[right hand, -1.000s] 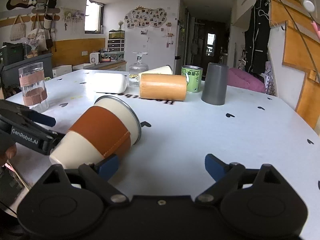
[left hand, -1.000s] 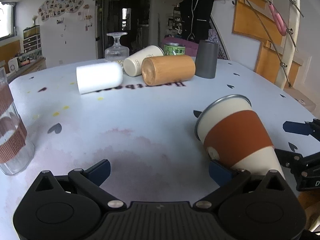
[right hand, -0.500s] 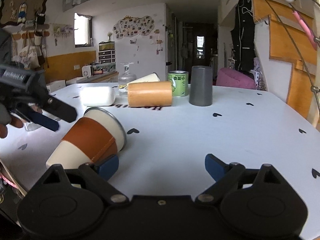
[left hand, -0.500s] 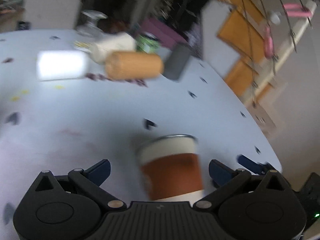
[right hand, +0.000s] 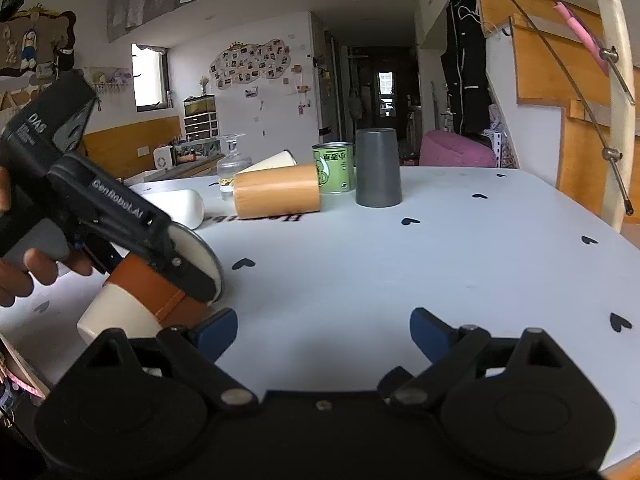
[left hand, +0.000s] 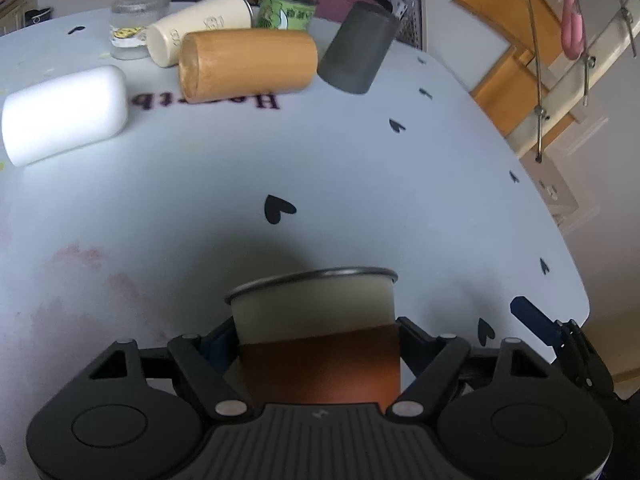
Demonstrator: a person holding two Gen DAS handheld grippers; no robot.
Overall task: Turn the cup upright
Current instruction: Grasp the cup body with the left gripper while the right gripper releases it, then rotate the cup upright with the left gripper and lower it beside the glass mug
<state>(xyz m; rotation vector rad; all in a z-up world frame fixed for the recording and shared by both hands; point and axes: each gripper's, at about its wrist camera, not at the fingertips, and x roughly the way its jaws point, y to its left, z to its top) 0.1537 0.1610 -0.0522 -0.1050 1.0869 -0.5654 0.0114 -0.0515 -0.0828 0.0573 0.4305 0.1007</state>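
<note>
Where a second ago the left gripper sat wide open with the cup off at its lower right, it has now swung round and clamped onto the cup's brown sleeve at bottom centre, the cup still tipped on the table. At the bottom of its own view the right gripper stays spread and empty, the cup at lower left. Further up, unmoved, lie the wooden cup and grey cup.
</note>
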